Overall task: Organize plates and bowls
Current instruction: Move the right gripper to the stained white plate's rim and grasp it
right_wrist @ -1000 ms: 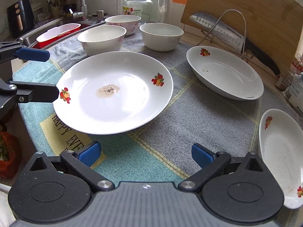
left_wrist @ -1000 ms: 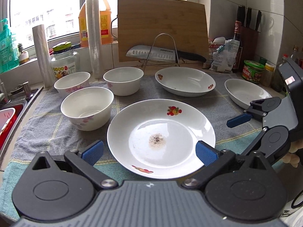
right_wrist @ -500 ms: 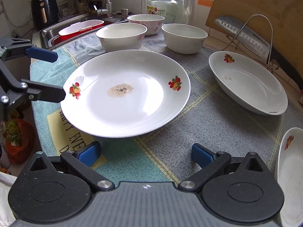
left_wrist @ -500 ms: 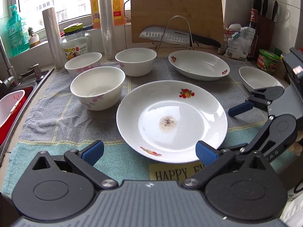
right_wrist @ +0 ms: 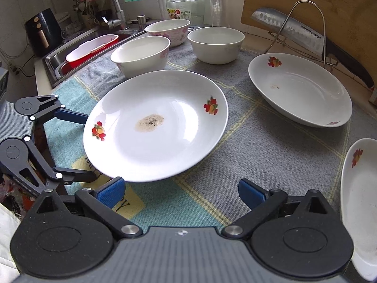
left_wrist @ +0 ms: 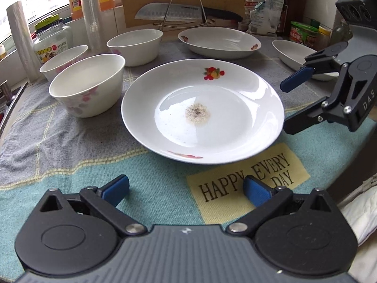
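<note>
Both views have dropped nearer the towel (left_wrist: 70, 141) on the counter.

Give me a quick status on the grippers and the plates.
Left gripper open, empty. Right gripper open, empty. Dirty plate on the towel between them. Bowl close beside the plate.

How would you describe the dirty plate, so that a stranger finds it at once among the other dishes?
Look at the towel covering the counter, near its yellow "HAPPY EVERY DAY" patch. The plate lies just behind this patch, right of the three bowls. Unlike the two other fruit-printed dishes, it has a speckled brown stain in its centre.
</note>
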The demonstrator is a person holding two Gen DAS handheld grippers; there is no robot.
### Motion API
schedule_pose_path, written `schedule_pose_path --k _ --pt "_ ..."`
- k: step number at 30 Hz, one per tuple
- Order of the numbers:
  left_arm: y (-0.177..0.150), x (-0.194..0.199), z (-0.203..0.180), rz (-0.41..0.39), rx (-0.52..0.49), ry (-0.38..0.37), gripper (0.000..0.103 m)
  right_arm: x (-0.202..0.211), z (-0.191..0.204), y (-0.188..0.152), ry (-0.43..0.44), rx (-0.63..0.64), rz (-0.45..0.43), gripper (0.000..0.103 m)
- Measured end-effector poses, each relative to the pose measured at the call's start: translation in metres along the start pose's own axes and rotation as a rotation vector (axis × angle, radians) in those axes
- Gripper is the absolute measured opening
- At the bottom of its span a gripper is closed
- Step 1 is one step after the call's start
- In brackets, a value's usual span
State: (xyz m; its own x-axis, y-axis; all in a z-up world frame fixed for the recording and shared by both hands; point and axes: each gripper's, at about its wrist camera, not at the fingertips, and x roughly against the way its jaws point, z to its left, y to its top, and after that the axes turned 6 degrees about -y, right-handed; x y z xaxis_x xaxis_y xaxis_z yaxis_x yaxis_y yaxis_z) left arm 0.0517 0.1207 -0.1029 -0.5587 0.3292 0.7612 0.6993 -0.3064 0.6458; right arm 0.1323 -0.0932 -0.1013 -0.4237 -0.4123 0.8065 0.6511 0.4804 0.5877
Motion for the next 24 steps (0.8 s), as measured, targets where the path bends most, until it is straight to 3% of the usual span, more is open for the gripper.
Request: schedule_pose_path --k 11,24 --pt "0.011 -0.012 0.01 -0.032 -0.088 -0.086 0.103 -0.017 -0.005 0.018 -0.026 -0.091 0.043 0.103" --pt "0.016 -0.015 0.013 -0.024 -0.119 -0.115 0.103 -0.047 0.006 0.044 -0.081 -0.032 0.085 0.103"
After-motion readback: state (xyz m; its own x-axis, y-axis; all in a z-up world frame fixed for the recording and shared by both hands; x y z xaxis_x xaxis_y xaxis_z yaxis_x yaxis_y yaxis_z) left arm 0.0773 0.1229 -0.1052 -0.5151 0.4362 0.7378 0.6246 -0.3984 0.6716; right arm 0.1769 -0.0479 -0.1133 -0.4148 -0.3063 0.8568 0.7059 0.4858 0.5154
